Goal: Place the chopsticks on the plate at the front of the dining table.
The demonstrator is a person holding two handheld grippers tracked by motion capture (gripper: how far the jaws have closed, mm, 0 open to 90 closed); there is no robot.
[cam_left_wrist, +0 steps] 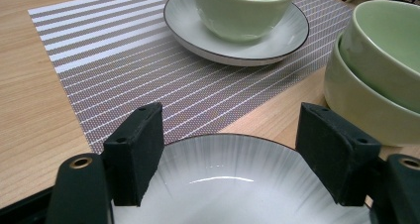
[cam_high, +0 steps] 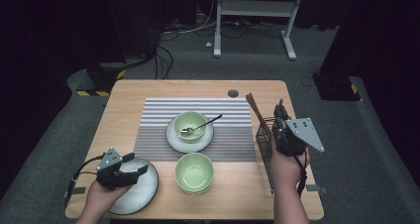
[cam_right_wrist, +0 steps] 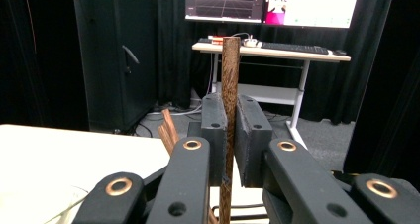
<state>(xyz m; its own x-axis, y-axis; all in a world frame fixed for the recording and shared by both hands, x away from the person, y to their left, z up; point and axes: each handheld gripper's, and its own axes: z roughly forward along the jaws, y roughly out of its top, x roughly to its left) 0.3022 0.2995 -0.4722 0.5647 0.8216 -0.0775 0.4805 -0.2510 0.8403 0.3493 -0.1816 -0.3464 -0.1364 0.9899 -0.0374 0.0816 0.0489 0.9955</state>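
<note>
My right gripper point(cam_high: 281, 110) hovers at the table's right side over a black wire rack point(cam_high: 265, 149). In the right gripper view its jaws point(cam_right_wrist: 231, 135) are shut on an upright brown wooden chopstick point(cam_right_wrist: 230, 70). More chopsticks point(cam_high: 257, 112) lean out of the rack to its left. My left gripper point(cam_high: 136, 163) stands open at the front left, low over a white plate point(cam_high: 141, 189). In the left gripper view the plate's rim point(cam_left_wrist: 237, 184) lies between the spread pads point(cam_left_wrist: 141, 149), which do not touch it.
A striped placemat point(cam_high: 153, 120) holds a plate point(cam_high: 176, 140) with a green bowl point(cam_high: 190, 122) and a spoon point(cam_high: 203, 125). Two stacked green bowls point(cam_high: 194, 172) stand at the front centre, right of my left gripper. A desk frame point(cam_high: 257, 8) stands beyond the table.
</note>
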